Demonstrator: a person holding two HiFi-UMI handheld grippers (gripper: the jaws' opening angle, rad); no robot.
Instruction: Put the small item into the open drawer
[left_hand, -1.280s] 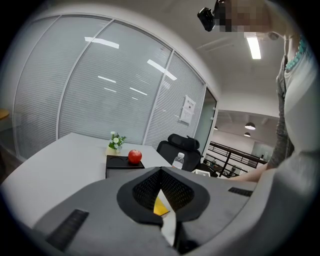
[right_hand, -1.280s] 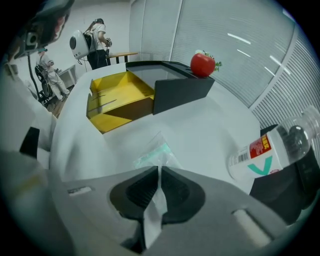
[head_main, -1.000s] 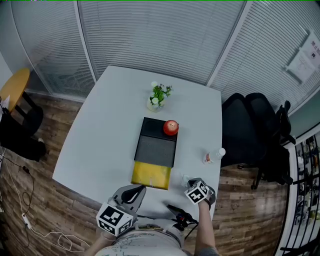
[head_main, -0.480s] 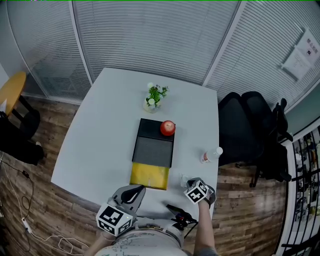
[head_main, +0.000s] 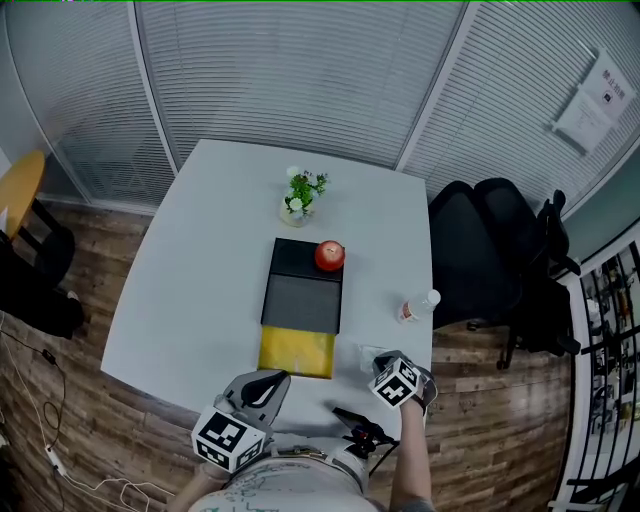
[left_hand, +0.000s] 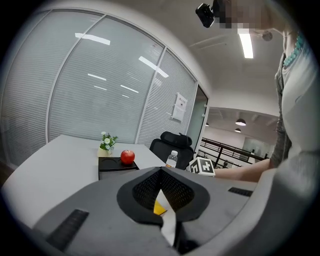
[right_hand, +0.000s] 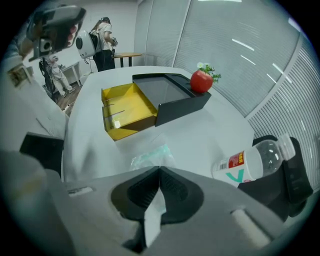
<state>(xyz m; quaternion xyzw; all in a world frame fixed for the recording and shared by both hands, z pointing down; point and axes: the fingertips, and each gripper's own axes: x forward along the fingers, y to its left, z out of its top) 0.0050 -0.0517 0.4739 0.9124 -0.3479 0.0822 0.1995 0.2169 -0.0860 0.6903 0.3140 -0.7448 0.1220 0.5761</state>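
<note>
Since a second ago the white table (head_main: 200, 280) and everything on it have slid a little leftward in the head view. The left gripper (head_main: 275, 380) and the right gripper (head_main: 380, 362) keep their places at the bottom of that picture.

The table spreads out ahead of both tools, and the right gripper hangs over its near edge, pointing steeply down. Off to that gripper's right, past the table's side, stands a black office chair (head_main: 490, 250). Ahead of the right gripper and somewhat to its left lies the black drawer unit (right_hand: 170, 95). Its yellow drawer (right_hand: 125, 112) is pulled out toward the tools and stands open, the part of the unit nearest the jaws. Just right of the right gripper's jaws a water bottle (right_hand: 252, 160) lies on its side. A potted plant (head_main: 298, 195) stands past the unit's far end, farthest from either tool. A red apple (right_hand: 201, 81) sits on the far end of the unit's top.

The small packet (right_hand: 150, 156), clear plastic with a teal tint, is at the very tips of the right gripper. The jaws are clenched on its near edge and the rest sticks out ahead of them, with bare table between it and the drawer. The left gripper is held nearly level by the person's body, its jaws pressed together on nothing. A sliver of the yellow drawer shows straight ahead through their slit.
</note>
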